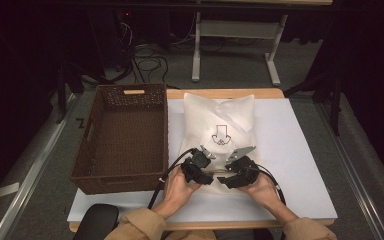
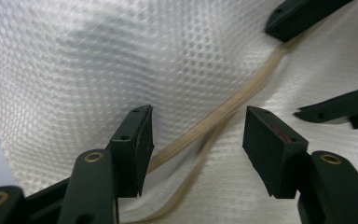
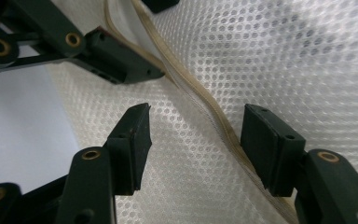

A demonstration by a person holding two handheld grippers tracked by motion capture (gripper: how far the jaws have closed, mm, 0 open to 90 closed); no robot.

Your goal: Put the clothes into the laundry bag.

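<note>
Both open wide: left gripper point(image 2: 198, 135) and right gripper point(image 3: 193, 140) straddling the mesh bag's point(image 1: 219, 120) beige cord point(image 2: 223, 112), gripping nothing.

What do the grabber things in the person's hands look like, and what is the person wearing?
Both the left gripper and the right gripper are black, each with two flat, blocky jaws on arms with brass-coloured rivets. A grey three-cornered plate sits on top of each, and a black cable trails back from each. The person's sleeves are tan.
</note>
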